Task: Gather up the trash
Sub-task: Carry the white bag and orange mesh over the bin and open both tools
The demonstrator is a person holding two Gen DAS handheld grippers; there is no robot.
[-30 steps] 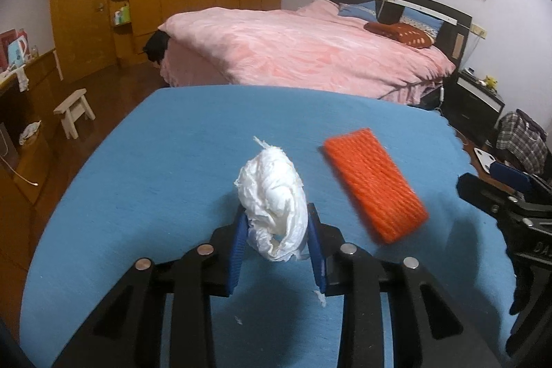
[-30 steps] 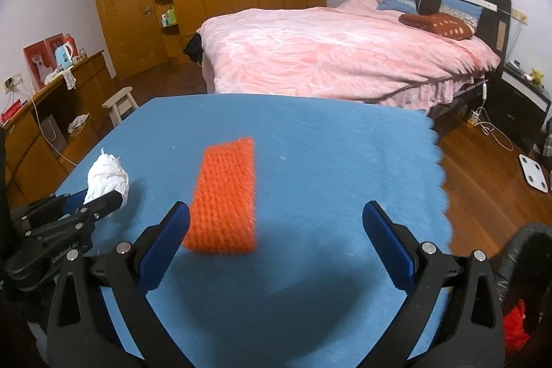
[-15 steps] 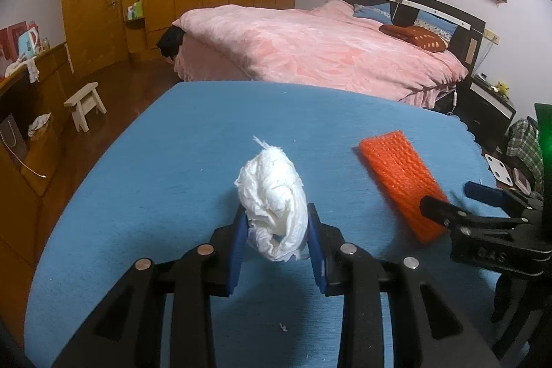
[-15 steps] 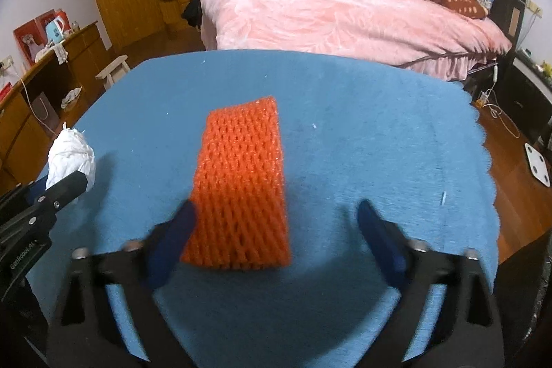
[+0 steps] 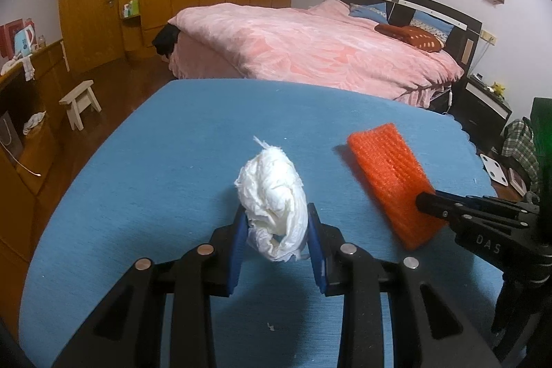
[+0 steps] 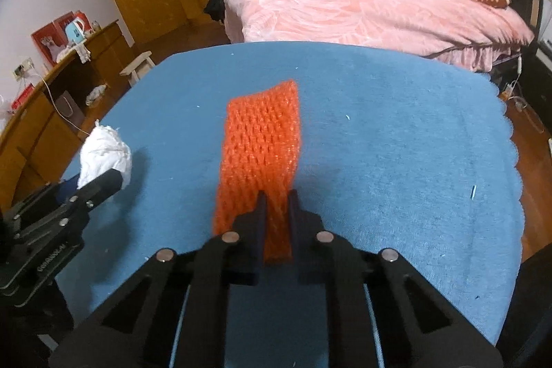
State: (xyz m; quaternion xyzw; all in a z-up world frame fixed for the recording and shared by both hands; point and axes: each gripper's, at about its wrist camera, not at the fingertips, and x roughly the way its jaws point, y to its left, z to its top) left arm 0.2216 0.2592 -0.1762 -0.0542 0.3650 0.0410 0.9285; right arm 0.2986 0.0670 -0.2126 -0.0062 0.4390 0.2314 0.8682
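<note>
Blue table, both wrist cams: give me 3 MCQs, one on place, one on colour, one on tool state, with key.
1. Where does the white tissue wad sit relative to the foam net?
A. to its left
B. on top of it
C. to its right

2. What colour is the foam net?
A. green
B. orange
C. yellow

3. What is the right tool doing?
A. open above the blue table
B. shut on nothing
C. shut on the foam net

Key:
1 A: both views show the wad in the left tool, left of the net.
2 B: plainly orange mesh.
3 C: the right wrist view shows its near end pinched between the fingers.
</note>
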